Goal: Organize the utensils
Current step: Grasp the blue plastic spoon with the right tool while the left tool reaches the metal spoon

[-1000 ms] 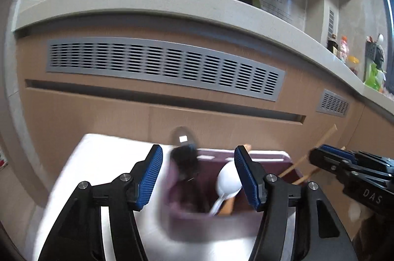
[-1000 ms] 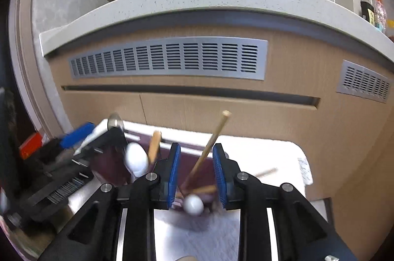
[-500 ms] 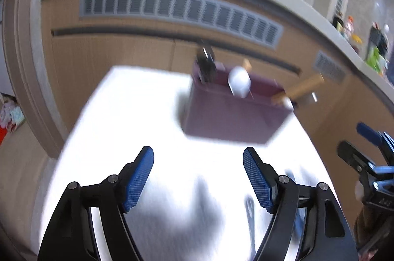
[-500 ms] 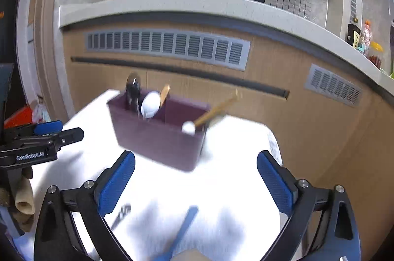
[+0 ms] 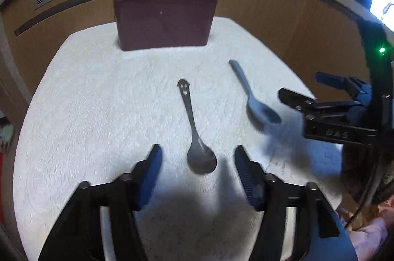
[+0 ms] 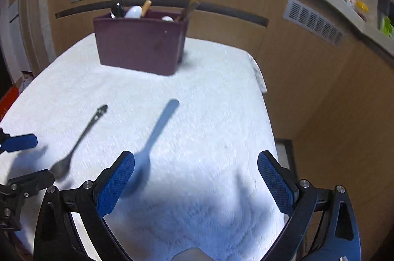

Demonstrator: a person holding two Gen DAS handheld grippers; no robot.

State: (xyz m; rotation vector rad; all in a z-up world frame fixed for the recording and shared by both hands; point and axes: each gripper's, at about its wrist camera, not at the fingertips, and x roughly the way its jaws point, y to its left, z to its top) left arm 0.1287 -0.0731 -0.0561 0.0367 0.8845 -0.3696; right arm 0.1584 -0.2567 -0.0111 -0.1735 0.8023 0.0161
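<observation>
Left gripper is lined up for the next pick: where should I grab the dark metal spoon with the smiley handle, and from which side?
Grip the dark metal spoon on its thin handle, mid-length, coming straight down from above. It lies flat on the white towel, bowl nearest the open left gripper and handle pointing toward the maroon utensil box, so its fingers would likely close across the narrow shaft from either side.

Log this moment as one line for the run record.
left gripper: open, over metal spoon | right gripper: open, by blue spoon | maroon holder: upright on towel
</observation>
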